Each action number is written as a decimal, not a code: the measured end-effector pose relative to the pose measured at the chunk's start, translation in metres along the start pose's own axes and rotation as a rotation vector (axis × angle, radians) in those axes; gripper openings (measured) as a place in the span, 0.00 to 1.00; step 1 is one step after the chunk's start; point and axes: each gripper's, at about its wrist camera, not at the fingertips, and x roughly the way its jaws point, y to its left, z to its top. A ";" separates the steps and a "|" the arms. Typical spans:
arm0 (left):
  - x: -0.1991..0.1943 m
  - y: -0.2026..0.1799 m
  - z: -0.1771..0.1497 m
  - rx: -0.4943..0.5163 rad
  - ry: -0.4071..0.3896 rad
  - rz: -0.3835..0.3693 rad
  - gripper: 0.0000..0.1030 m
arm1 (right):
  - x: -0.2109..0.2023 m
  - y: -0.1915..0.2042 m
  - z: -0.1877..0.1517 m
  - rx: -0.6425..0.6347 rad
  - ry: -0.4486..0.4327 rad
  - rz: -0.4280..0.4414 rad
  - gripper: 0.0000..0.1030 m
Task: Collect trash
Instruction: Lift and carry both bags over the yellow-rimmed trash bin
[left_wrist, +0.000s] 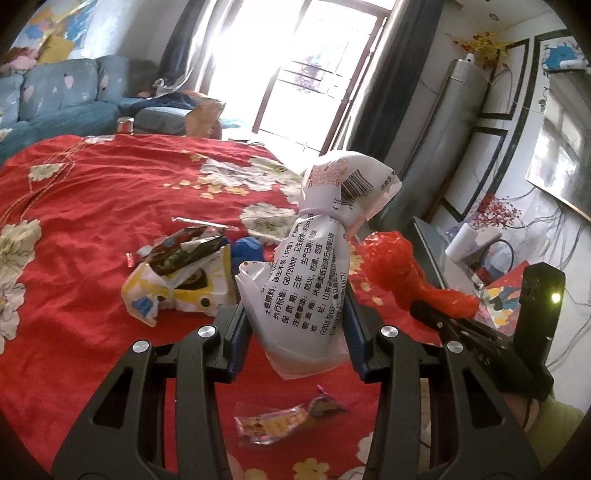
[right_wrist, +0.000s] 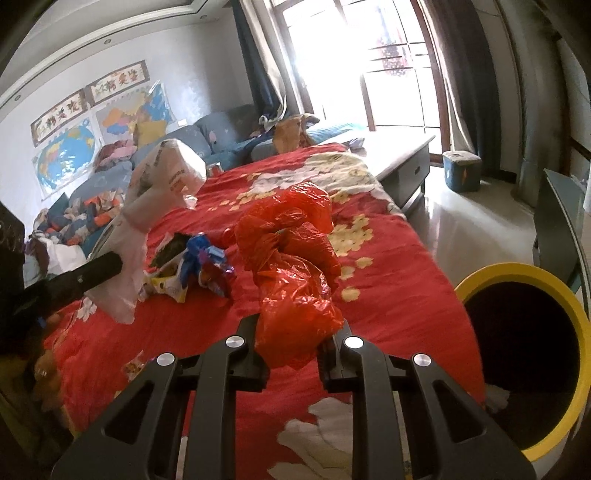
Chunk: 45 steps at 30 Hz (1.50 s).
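Now your left gripper (left_wrist: 295, 321) pinches the white wrapper (left_wrist: 314, 266), your right gripper (right_wrist: 295, 343) the red bag (right_wrist: 295, 266). Both look light and floppy; grip the bunched middles.

Daylight pours in through the window (left_wrist: 314, 62), which is blown out to near white in both views, the glare washing over the curtains (right_wrist: 258, 66) beside it. Away from the window the red bedspread (left_wrist: 92, 192) is evenly lit and sharp, with only soft shadows. The gripper arms nearest the lens are dark and slightly soft. Straight lines bow strongly (fisheye), and black vignetting fills the corners farthest from the window.
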 end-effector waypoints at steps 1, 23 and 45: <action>0.000 -0.002 0.000 0.004 -0.001 -0.004 0.35 | -0.002 -0.002 0.000 0.004 -0.004 -0.002 0.18; 0.014 -0.049 -0.004 0.082 0.048 -0.093 0.35 | -0.028 -0.062 0.012 0.129 -0.090 -0.099 0.18; 0.048 -0.113 -0.013 0.195 0.114 -0.135 0.35 | -0.050 -0.132 -0.004 0.286 -0.116 -0.201 0.18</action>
